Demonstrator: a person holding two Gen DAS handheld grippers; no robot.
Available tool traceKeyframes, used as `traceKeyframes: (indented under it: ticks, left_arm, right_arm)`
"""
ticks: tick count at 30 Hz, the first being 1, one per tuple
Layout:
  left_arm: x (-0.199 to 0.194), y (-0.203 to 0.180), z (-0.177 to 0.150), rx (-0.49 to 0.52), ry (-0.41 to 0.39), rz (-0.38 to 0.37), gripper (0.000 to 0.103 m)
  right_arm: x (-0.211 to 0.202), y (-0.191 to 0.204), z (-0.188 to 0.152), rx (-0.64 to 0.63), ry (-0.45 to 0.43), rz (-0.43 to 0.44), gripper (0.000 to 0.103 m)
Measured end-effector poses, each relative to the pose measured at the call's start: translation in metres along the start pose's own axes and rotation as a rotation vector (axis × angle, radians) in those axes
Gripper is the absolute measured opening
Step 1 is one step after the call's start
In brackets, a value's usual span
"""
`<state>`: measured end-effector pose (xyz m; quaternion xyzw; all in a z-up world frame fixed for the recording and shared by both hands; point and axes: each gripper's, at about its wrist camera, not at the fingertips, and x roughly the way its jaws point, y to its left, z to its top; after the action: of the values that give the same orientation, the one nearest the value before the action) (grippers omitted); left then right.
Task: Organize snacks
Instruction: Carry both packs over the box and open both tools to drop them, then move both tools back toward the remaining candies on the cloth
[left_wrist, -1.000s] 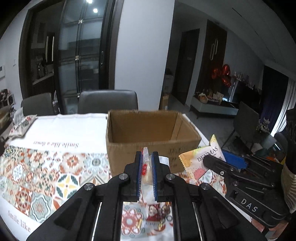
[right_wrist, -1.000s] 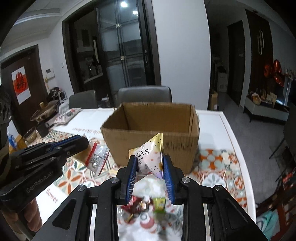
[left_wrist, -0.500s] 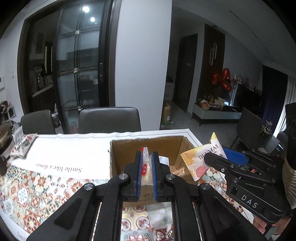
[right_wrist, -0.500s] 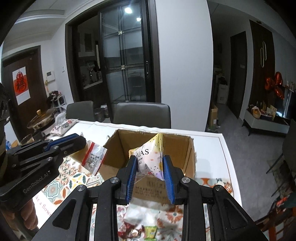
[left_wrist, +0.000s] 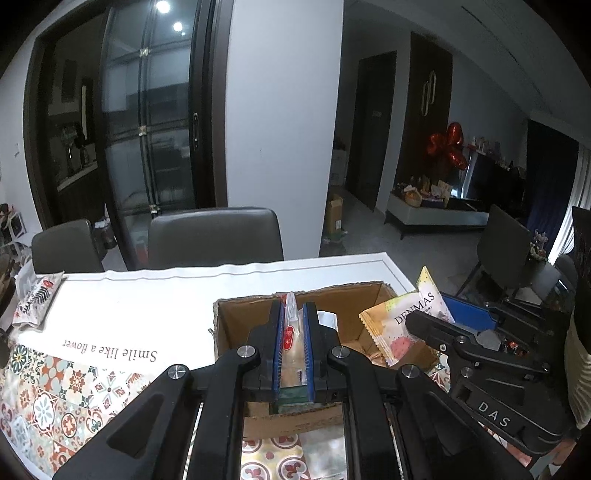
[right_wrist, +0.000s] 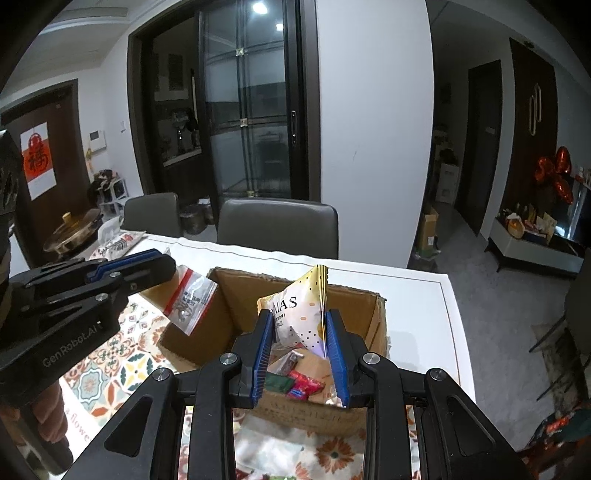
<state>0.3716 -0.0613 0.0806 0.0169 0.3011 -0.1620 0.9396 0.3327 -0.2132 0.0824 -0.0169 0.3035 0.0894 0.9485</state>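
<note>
Both claws have risen from desk level to above the cardboard box (right_wrist: 295, 354). Left claw (left_wrist: 293, 332) grips a clear packet (left_wrist: 291, 332); right claw (right_wrist: 300, 350) grips the DENMAS pouch (right_wrist: 299, 314) (release likely next).

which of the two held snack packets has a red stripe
The clear packet in the left gripper; the right gripper holds a white-and-gold dotted packet.

Both tools (left_wrist: 293, 334) (right_wrist: 300, 334) clamped, raised.
</note>
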Motion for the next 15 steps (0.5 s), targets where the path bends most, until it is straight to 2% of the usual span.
traceKeyframes:
  ticks: [2,4,5,7,11,15]
  left_arm:
    - [0.006,0.002,0.001,-0.010,0.011,0.012,0.014]
    - [0.013,0.004,0.000,-0.009,0.025,0.024,0.031]
    - [0.014,0.005,0.000,-0.011,0.031,0.037,0.035]
    - [0.014,0.007,-0.002,-0.021,0.036,0.053,0.036]
    - [0.004,0.004,-0.012,-0.001,0.041,0.070,0.038]
    - [-0.013,-0.001,-0.022,0.015,0.037,0.085,0.045]
  right_arm:
    - [0.008,-0.003,0.003,0.001,0.013,-0.001,0.031]
    - [0.014,-0.003,0.003,-0.001,0.021,-0.004,0.032]
    - [0.018,-0.005,0.003,0.000,0.025,-0.007,0.034]
    - [0.024,-0.007,0.004,0.007,0.049,-0.016,0.056]
    - [0.023,-0.013,-0.002,0.027,0.051,-0.023,0.057]
    - [0.010,-0.010,-0.011,0.020,0.045,-0.019,0.057]
